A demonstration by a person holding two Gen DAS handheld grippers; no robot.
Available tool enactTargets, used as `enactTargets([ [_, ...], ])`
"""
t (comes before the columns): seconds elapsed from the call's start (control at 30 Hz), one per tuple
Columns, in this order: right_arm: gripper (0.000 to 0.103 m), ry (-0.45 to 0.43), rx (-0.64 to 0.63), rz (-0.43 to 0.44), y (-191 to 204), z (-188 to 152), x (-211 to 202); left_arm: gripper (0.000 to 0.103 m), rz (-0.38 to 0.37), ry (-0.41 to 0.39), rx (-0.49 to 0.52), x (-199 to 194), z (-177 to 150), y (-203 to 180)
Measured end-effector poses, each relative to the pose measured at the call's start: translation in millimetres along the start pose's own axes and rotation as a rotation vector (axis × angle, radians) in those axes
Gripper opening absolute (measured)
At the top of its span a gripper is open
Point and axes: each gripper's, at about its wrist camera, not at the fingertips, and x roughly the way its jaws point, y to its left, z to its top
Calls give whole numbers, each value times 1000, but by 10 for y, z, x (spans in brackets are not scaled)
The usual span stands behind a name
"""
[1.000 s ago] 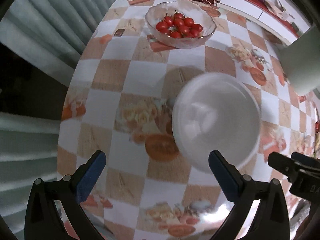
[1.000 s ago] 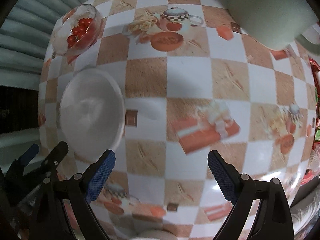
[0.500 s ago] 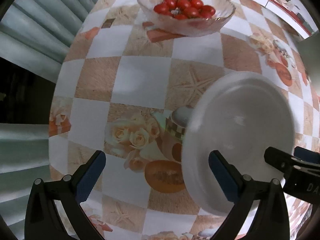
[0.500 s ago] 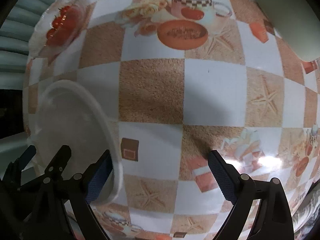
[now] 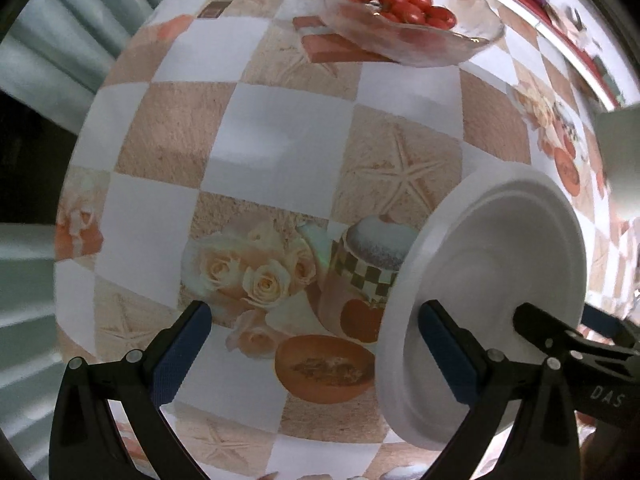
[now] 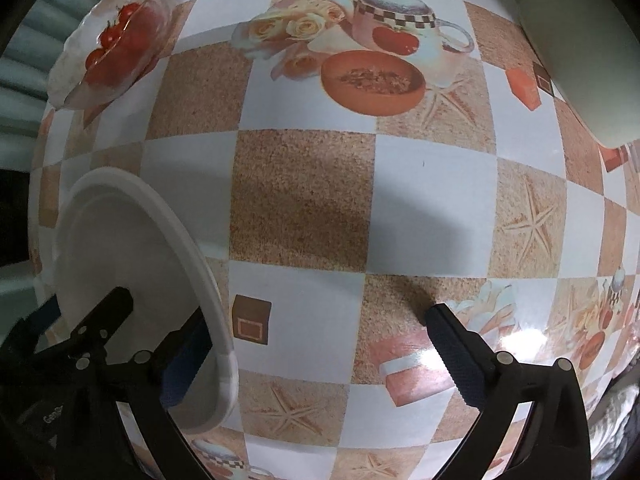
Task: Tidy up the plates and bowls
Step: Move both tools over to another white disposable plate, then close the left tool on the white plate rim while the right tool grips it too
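Observation:
A white plate (image 5: 492,292) lies on the checkered tablecloth between my two grippers; it also shows in the right wrist view (image 6: 120,264). My left gripper (image 5: 312,348) is open, its right finger (image 5: 444,348) over the plate's near left part. My right gripper (image 6: 316,344) is open, its left finger (image 6: 188,364) over the plate's right part. Each gripper's finger shows in the other's view. A glass bowl of cherry tomatoes (image 5: 400,8) stands farther back, and shows in the right wrist view (image 6: 112,40).
A pale green-white container (image 6: 588,40) stands at the right back of the table (image 6: 300,200); it also shows at the right edge of the left wrist view (image 5: 620,152). Grey curtain folds (image 5: 60,40) hang beyond the table's left edge.
Both grippers have moved down and closer to the table. The plate now sits closer and larger, with one finger of each open gripper over it.

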Motion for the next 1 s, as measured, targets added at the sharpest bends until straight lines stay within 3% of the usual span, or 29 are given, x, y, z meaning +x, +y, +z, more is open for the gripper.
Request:
enactTargets([
  [0.2, 103, -4, 12, 8, -102, 51, -28, 103, 7, 49, 9, 8, 22, 11],
  [0.53, 103, 57, -10, 1, -337, -89, -8, 102, 68, 26, 70, 30, -34, -183],
  [0.7, 103, 66, -62, -40, -404, -343, -24, 102, 90, 29, 127, 44, -335, -338],
  [1.0, 103, 132, -63, -36, -660, -1041, 61, 102, 88, 55, 204, 65, -1034, -497],
])
